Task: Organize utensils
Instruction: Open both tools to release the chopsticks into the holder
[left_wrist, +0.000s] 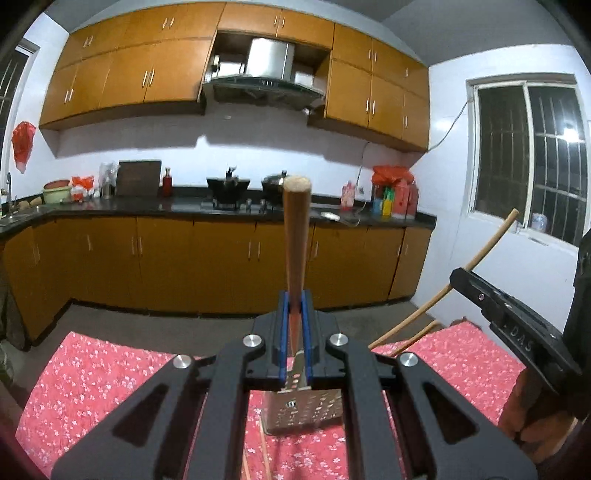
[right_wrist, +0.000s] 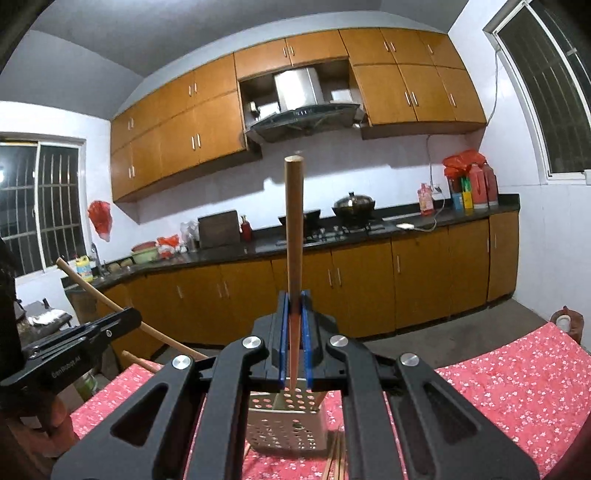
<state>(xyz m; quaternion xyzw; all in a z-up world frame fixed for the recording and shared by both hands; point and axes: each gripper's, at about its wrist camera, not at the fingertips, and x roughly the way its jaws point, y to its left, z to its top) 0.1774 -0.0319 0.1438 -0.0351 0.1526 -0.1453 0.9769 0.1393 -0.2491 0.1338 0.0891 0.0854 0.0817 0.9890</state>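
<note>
Both chopsticks poised over the holder

The left tongs (left_wrist: 294, 306) are clamped on a long wooden chopstick (left_wrist: 296, 236), held upright above the perforated stainless-steel utensil holder (left_wrist: 303, 411) standing on the tabletop with the red floral cloth (left_wrist: 103, 376). The right tongs (right_wrist: 294, 306) likewise grip a second wooden chopstick (right_wrist: 294, 229), its lower tip at the holder's open top (right_wrist: 284, 421). At least one stick already seems to lean inside the holder. By my judgement the sorting is partway done: both held sticks have yet to be dropped in, and a few loose chopsticks (right_wrist: 336, 458) lie on the cloth beside the holder, awaiting collection
</note>
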